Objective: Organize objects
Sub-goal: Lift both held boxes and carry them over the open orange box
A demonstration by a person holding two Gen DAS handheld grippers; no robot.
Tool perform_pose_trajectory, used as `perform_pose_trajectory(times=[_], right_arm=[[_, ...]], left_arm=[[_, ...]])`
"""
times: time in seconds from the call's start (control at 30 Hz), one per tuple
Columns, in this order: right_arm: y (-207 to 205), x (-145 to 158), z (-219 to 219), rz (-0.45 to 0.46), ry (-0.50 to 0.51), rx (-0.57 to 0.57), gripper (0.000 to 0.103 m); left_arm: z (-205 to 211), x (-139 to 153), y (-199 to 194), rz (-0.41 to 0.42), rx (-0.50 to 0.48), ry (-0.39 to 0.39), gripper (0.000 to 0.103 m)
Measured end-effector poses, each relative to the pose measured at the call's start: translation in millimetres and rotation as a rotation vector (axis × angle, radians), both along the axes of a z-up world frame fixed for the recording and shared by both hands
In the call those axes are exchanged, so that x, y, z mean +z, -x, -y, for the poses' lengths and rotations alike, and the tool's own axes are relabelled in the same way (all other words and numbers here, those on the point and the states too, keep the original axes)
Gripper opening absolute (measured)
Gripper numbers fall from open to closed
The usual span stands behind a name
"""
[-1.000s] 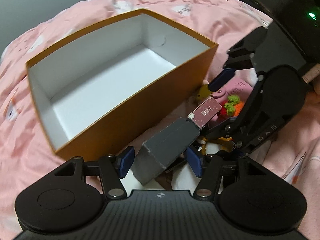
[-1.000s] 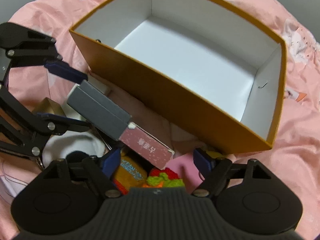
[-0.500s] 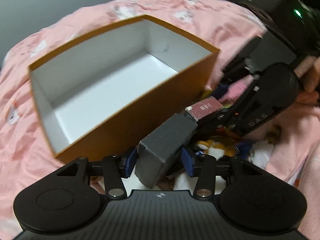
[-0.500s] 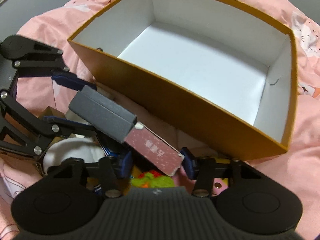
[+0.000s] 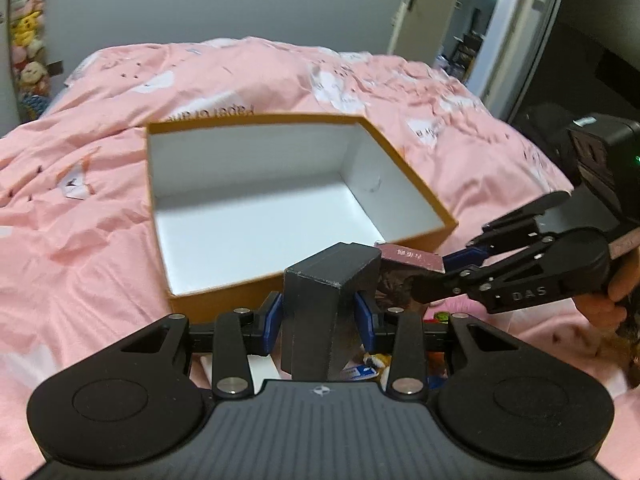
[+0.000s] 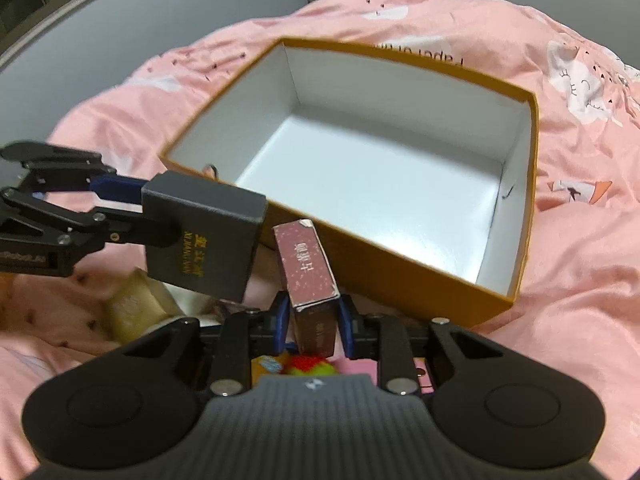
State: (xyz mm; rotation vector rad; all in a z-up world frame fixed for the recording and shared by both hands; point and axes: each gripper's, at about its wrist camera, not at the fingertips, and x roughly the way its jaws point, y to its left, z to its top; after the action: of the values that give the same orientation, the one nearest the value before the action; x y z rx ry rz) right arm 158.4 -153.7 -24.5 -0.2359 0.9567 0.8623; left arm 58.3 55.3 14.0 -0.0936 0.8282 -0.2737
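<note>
An open orange box (image 5: 412, 184) with a white inside lies on the pink bedspread; it also shows in the right wrist view (image 6: 526, 184). My left gripper (image 5: 318, 316) is shut on a dark grey box (image 5: 328, 300), held lifted at the orange box's near wall; the grey box with gold lettering also shows in the right wrist view (image 6: 204, 240). My right gripper (image 6: 314, 330) is shut on a small pink box (image 6: 308, 276), held next to the grey box; it shows in the left wrist view (image 5: 408, 258).
Small toys and soft items (image 6: 308, 366) lie on the bedspread under both grippers, with a tan item (image 6: 134, 308) at left. Plush toys (image 5: 26, 20) stand by the far wall. A door (image 5: 424, 8) is at the back right.
Both grippers have closed on their boxes and lifted them. The pink box has come apart from the grey one. The views now look more level across the bed.
</note>
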Motion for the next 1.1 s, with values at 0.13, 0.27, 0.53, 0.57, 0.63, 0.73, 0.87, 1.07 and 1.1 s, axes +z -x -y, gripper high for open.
perform_pose_trajectory(times=[0.13,0.27,0.53,0.57,0.63,0.73,0.87,1.07,1.1], right_arm=[[-2.6,33.8,4.8,0.023,-0.054,-0.008,0.025],[-17.8,61.0,2.0,0.042,-0.097,-0.032,0.024],[-87.8,68.8,-18.9,0.032,-0.121,-0.161,0.024],[-96.7,63.0,-23.1,0.022,-0.119,-0.182,0.024],[-115.0,47.8,-31.8,-0.004,-0.111,-0.216,0.024],[-138.8,21.6,-42.1,-0.067,-0.105,-0.251,0.024],[-163.9,-6.2,-52.2,-0.125,-0.108,-0.283,0.024],[-189.2,-27.7,-58.8,-0.205,-0.138,-0.272,0.024],[-191.9,-29.0,-58.8,-0.212,-0.146,-0.271,0.024]], left_arm=[[-12.7,23.8,-7.2,0.008,0.036,0.052,0.044],[-17.6,43.0,-25.5,0.027,0.064,0.024,0.044],[-24.9,39.9,-100.7,-0.048,0.103,-0.042,0.044],[-25.6,33.7,-110.4,-0.074,0.105,-0.047,0.044],[-25.9,17.8,-131.9,-0.134,0.106,-0.054,0.044],[-23.3,-4.5,-157.6,-0.202,0.097,-0.093,0.044],[-19.0,-27.2,-182.1,-0.291,0.076,-0.129,0.044],[-17.2,-45.6,-209.5,-0.367,0.056,-0.171,0.044],[-18.4,-46.2,-212.7,-0.367,0.057,-0.17,0.044]])
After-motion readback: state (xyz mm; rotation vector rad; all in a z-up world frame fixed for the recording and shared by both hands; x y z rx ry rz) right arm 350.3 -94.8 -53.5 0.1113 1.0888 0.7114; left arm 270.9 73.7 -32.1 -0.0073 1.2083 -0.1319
